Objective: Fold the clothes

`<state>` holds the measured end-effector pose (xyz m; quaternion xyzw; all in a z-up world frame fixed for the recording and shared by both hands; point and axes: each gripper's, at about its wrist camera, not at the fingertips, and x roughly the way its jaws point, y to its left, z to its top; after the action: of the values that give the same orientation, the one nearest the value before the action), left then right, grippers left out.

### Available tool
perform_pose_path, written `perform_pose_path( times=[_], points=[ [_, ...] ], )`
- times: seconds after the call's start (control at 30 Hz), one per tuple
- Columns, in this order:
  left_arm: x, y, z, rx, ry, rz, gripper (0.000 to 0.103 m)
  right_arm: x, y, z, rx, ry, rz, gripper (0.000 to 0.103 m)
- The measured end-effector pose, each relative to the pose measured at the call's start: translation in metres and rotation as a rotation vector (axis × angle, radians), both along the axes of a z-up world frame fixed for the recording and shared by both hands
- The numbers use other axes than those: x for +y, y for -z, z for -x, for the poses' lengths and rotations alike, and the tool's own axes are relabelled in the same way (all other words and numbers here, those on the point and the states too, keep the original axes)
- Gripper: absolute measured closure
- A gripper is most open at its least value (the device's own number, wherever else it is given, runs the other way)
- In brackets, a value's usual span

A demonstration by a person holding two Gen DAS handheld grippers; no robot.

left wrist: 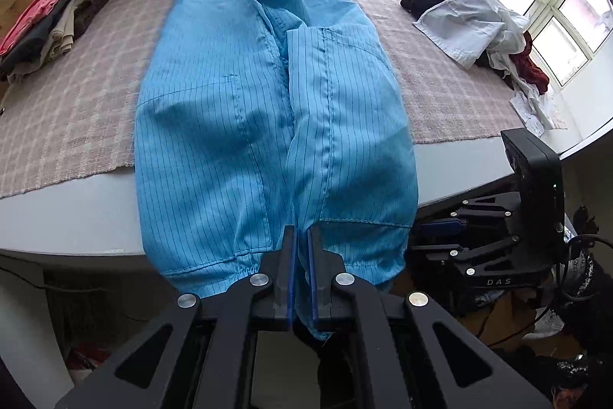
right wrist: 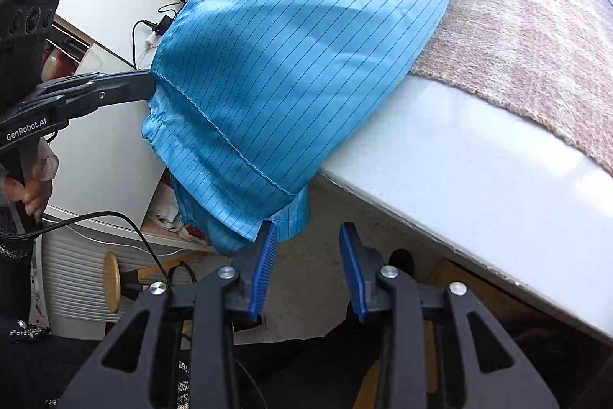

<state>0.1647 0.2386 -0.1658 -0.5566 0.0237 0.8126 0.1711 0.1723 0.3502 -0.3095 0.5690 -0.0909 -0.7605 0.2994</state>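
Here the blue striped garment lies lengthwise down the middle of the surface, over a pinkish checked mat, and its near hem spills over the front edge toward both tools. Far left on the mat sits a stack of folded clothes. The left tool has its blue pads pressed together on a fold of the garment's hem, with a strip of cloth running down between them and out below. In the right wrist view, that same tool reaches in from the left and meets the cloth at its gathered edge, held by a person's hand. The right tool stands with its pads clearly apart; the left pad is just at the hanging corner of the garment, the other pad stands free, and nothing is clamped. The garment is light blue with thin dark pinstripes, stitched seams and an elastic gathered hem, puffed and creased. Far right lies a loose heap of unfolded clothes by the windows.
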Motion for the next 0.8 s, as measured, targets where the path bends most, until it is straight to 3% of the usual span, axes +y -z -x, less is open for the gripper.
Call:
perform_pose_path(
  times=[0.07,0.17,0.27,0.37,0.4,0.43,0.5,0.6,0.7,0.8],
  points=[
    [-0.002,-0.005,0.001,0.009,-0.003,0.003,0.099,-0.008,0.004,0.001,-0.003,-0.015,0.060,0.070],
    [-0.006,-0.009,0.002,0.017,-0.011,0.008,0.099,-0.014,0.008,0.003,-0.009,-0.018,0.080,0.093],
    [-0.008,-0.008,0.001,0.011,-0.014,-0.021,0.099,-0.006,0.000,0.001,-0.031,-0.021,0.174,0.095],
    [-0.007,-0.004,-0.006,0.002,-0.014,-0.055,0.098,0.012,-0.020,-0.006,-0.062,0.013,0.375,0.093],
    [-0.008,-0.002,-0.009,-0.002,-0.018,-0.073,0.098,0.012,-0.024,-0.010,-0.067,-0.003,0.309,0.083],
    [-0.010,0.001,-0.013,-0.007,-0.025,-0.094,0.098,0.010,-0.025,-0.014,-0.074,-0.037,0.169,0.076],
    [-0.013,0.011,-0.020,-0.034,-0.049,-0.132,0.095,0.018,-0.030,-0.020,-0.075,-0.072,-0.028,0.072],
    [-0.009,0.031,-0.024,-0.073,-0.076,-0.188,0.087,0.049,-0.058,-0.015,-0.030,0.000,-0.065,0.072],
    [0.005,0.052,-0.021,-0.108,-0.080,-0.242,0.081,0.059,-0.096,0.016,0.081,0.049,-0.117,0.072],
    [0.026,0.072,-0.011,-0.115,-0.071,-0.229,0.077,0.035,-0.127,0.074,0.190,0.054,-0.203,0.072]
  ],
)
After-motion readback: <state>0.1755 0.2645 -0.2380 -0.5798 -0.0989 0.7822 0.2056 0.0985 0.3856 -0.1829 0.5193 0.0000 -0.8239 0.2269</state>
